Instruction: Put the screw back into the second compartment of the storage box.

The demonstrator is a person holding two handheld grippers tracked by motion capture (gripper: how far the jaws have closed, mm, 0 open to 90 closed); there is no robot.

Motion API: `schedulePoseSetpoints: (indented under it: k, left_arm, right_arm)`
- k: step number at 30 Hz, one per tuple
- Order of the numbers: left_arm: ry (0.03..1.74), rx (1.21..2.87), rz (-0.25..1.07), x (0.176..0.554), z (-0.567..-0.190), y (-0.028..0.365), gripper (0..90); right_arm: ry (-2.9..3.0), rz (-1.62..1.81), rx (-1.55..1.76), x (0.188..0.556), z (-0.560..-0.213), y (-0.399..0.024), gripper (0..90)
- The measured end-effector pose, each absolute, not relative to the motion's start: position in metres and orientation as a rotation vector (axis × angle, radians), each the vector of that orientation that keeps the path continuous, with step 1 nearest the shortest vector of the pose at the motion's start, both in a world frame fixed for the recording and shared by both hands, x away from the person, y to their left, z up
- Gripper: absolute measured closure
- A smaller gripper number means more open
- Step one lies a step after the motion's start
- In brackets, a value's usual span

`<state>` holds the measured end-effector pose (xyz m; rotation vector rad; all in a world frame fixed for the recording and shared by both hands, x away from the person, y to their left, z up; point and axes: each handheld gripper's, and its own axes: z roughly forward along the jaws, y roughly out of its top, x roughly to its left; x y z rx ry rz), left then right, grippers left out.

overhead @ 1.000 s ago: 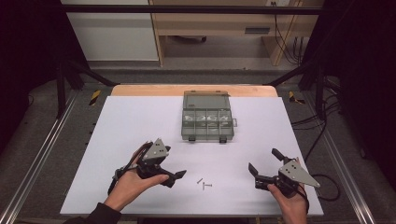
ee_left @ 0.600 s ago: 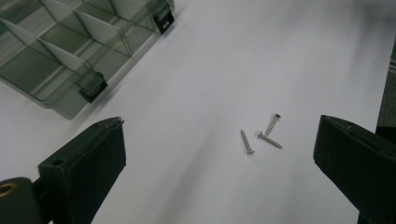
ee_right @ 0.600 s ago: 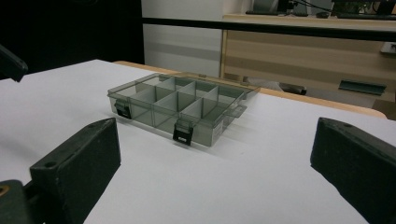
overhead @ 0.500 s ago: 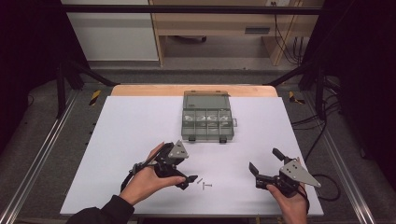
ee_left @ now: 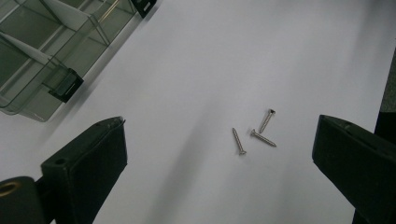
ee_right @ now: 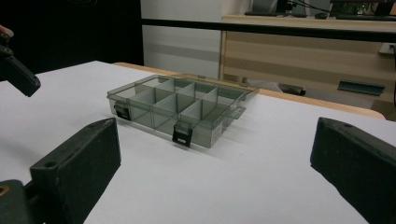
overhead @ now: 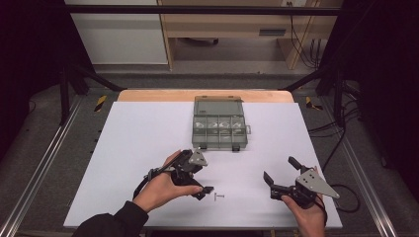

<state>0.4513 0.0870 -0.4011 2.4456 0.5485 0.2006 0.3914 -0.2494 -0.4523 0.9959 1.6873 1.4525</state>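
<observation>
Three small metal screws (ee_left: 254,133) lie loose on the white table sheet; in the high view they are a small speck (overhead: 219,196) near the front edge. My left gripper (ee_left: 219,154) hovers over them with its jaws wide open and nothing between them; in the high view the left gripper (overhead: 200,183) sits just left of the screws. A clear grey compartment box (overhead: 219,129) stands open at the table's middle back, with its clasps facing me. My right gripper (overhead: 280,172) is open and empty at the front right, pointed at the box (ee_right: 182,105).
A corner of the box (ee_left: 42,51) lies upper left of the left jaw. The white sheet (overhead: 138,148) covers the table, with a wooden edge (overhead: 148,95) at the back. Black frame rails run along both sides. A cable (overhead: 346,197) trails off the right gripper.
My left gripper has moved right and a little toward the front, ending over the screws. The right gripper has stayed in place, open.
</observation>
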Motion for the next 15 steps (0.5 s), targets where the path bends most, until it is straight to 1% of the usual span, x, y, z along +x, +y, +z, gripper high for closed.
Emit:
schedulePoseSetpoints:
  k: [4, 15]
  left_arm:
    - [0.565, 2.48, 0.197, 0.454, -0.402, 0.082, 3.1]
    - [0.534, 2.545, 0.188, 0.453, -0.403, 0.072, 3.6]
  right_arm:
    - [1.685, 1.45, 0.997, 0.391, -0.452, -0.25, 1.8]
    - [1.683, 1.451, 0.993, 0.391, -0.452, -0.25, 1.8]
